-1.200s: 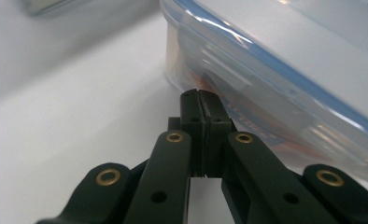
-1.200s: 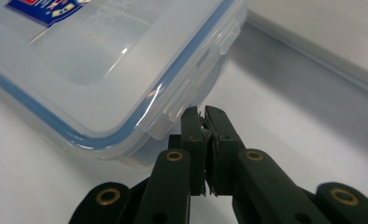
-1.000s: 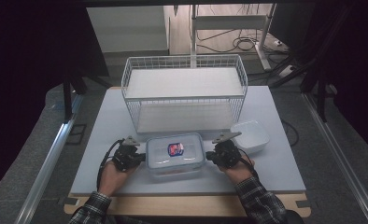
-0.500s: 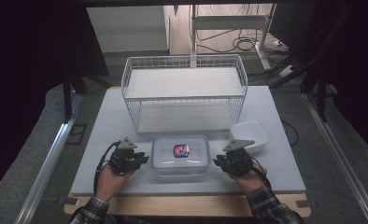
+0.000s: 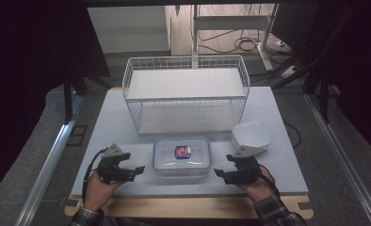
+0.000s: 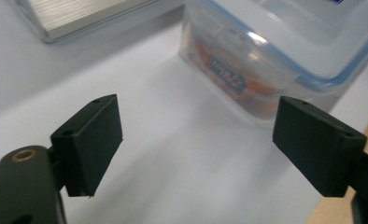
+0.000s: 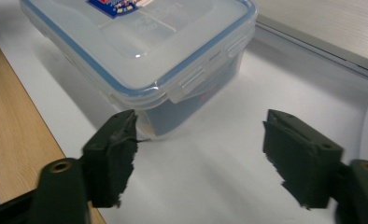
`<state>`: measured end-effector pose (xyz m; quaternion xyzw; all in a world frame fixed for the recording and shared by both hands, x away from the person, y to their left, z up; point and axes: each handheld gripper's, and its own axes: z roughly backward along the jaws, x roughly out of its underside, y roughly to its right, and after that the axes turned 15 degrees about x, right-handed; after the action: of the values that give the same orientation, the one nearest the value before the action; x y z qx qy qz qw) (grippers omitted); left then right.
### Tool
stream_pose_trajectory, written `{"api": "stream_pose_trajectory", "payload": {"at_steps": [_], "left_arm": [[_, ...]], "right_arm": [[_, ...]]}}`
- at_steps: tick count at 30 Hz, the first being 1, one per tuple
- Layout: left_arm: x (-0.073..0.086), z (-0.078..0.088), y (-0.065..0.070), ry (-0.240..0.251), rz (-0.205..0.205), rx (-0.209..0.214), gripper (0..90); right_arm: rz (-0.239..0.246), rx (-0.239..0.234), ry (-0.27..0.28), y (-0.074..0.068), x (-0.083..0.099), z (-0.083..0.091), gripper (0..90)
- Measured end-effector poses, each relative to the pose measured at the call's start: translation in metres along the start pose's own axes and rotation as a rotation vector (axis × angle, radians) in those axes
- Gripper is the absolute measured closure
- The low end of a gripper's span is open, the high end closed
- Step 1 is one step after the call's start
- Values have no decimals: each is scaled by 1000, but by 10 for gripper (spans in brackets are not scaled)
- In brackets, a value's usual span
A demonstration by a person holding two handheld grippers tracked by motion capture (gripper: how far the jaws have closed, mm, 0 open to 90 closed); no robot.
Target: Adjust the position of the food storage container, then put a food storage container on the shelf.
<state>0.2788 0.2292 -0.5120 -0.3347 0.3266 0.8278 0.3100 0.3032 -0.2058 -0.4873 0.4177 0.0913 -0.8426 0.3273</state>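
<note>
**Dark room, lit table**

We see a pale grey-white tabletop (image 5: 108, 122) w/ a light wood front edge (image 5: 188, 207), brightly lit while the surroundings stay dark. Grey carpeted floor (image 5: 33, 165) on both sides, w/ metal rails (image 5: 52, 165) alongside. Beyond the table: wood floor, tangled cables (image 5: 249, 44), a metal stand's legs (image 5: 195, 33), a white panel (image 5: 127, 28).

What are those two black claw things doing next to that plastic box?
A person holds a gripper in each hand. The left gripper and the right gripper sit on either side of a lidded plastic box on the table. Both are open and hold nothing. A wire basket stands behind the box.
</note>
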Motion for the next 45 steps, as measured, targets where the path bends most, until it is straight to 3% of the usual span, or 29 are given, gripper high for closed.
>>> {"api": "stream_pose_trajectory", "payload": {"at_steps": [1,5,14,19,23,28,30,31,32,34,35,36,38,42,43,45], "left_arm": [[-1,0,1,13,4,19,122],[-4,-3,1,33,-11,10,63],[-12,-6,-4,63,3,50,57],[-25,-14,-4,54,19,92,47],[-33,-21,-5,41,21,110,50],[-40,-35,-8,8,32,138,51],[-42,-41,-12,-2,46,158,38],[-43,-48,-18,-17,67,217,18],[-43,-48,-18,-17,67,217,11],[-41,-52,-22,-33,89,278,2],[-39,-56,-23,-38,106,329,1],[-39,-56,-23,-38,106,329,0],[-38,-62,-23,-61,120,398,0],[-39,-64,-21,-56,141,398,0],[-38,-62,-21,-57,153,402,36],[-37,-56,-19,-54,141,398,88]], "right_arm": [[-11,-5,7,0,-1,-1,212],[-8,-6,6,-1,-2,-5,159],[-59,-26,10,0,-9,-10,77],[-89,-35,-13,-1,-19,-14,34],[-92,-32,-35,0,-23,-17,53],[-128,-69,-75,2,-33,-30,75],[-136,-89,-95,2,-37,-38,75],[-140,-111,-112,1,-40,-47,74],[-140,-111,-112,1,-40,-47,74],[-170,-157,-128,1,-42,-54,74],[-183,-189,-143,1,-44,-59,74],[-183,-189,-143,1,-44,-59,74],[-203,-222,-168,0,-44,-64,60],[-257,-264,-203,2,-43,-68,77],[-285,-298,-223,4,-40,-71,85],[-297,-302,-227,5,-39,-69,112]]}}
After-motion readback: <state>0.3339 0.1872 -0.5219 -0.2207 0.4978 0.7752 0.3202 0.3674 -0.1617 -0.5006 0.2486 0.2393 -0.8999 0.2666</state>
